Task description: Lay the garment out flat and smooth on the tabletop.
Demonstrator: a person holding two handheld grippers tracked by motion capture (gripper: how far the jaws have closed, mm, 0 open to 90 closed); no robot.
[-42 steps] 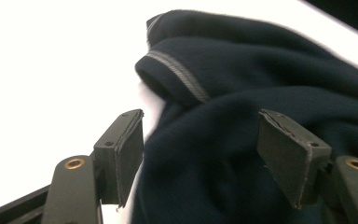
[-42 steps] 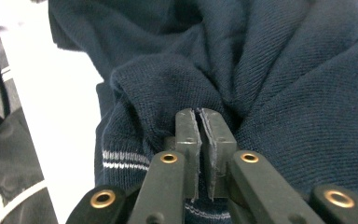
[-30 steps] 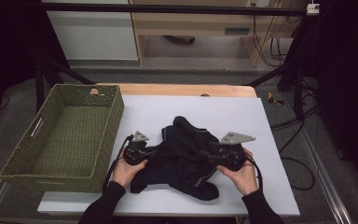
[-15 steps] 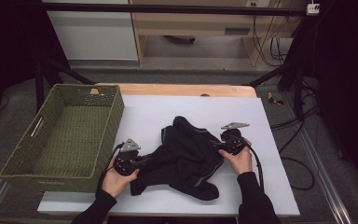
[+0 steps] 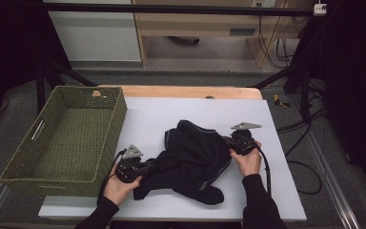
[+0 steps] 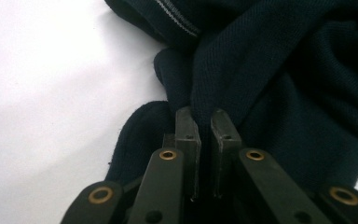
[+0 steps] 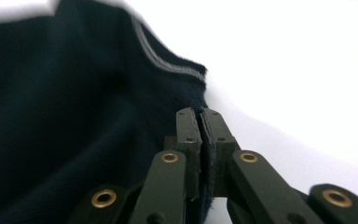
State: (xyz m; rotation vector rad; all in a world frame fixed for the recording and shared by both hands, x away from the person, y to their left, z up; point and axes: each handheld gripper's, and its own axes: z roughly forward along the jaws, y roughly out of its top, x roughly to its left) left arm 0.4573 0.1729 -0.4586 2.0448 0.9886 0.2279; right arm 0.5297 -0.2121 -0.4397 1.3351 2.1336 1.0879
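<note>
A white rectangular tabletop (image 5: 171, 114) stands on a grey floor in a dim room, a green woven basket (image 5: 62, 143) at its left. The crumpled dark navy knitted garment (image 5: 195, 157) lies mid-table between both grippers: left gripper (image 5: 145, 168) clamped on its left fold, right gripper (image 5: 226, 142), jaws just closed, pinching its right edge.

Green wicker basket (image 5: 106, 125), white table (image 5: 143, 112).

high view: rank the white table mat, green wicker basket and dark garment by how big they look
1. white table mat
2. green wicker basket
3. dark garment
The basket stands tall, so its footprint is less sure.
</note>
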